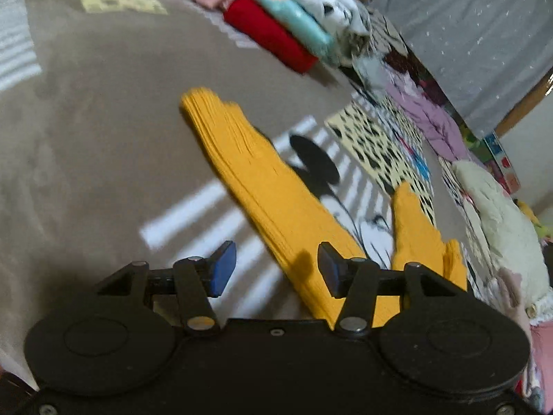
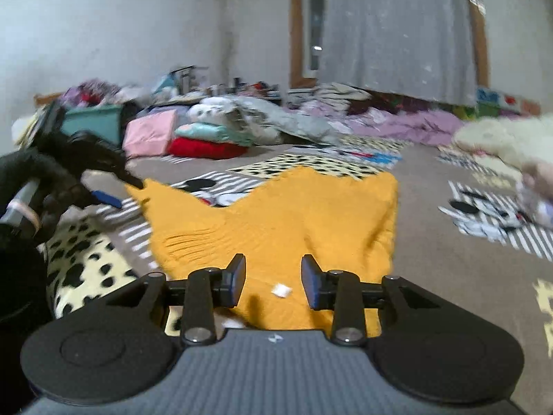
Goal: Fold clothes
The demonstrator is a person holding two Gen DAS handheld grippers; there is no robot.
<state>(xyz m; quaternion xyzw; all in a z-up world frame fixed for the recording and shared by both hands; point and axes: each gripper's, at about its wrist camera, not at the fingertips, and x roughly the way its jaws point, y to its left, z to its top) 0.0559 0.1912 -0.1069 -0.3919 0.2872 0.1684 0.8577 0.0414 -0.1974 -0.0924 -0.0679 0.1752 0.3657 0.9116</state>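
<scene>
On the blanket (image 2: pixel 449 269), a mustard knit garment (image 2: pixel 276 221) spread flat, one long sleeve (image 1: pixel 262 186) stretched out across the brown part. Left gripper (image 1: pixel 276 269) hovering right over that sleeve, released, nothing between the fingers. Right gripper (image 2: pixel 273 282) same deal, gaping wide above the garment's near edge. Tiny white tag (image 2: pixel 281 290) on the knit, too blurry to read. Folded stack further back: red piece (image 1: pixel 269 33), teal one (image 1: pixel 290 10), pink one (image 2: pixel 150 136).

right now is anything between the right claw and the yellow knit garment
Nothing visible. The right claw is open directly over the yellow knit garment; only a small white tag lies on the fabric between its fingers.
</scene>
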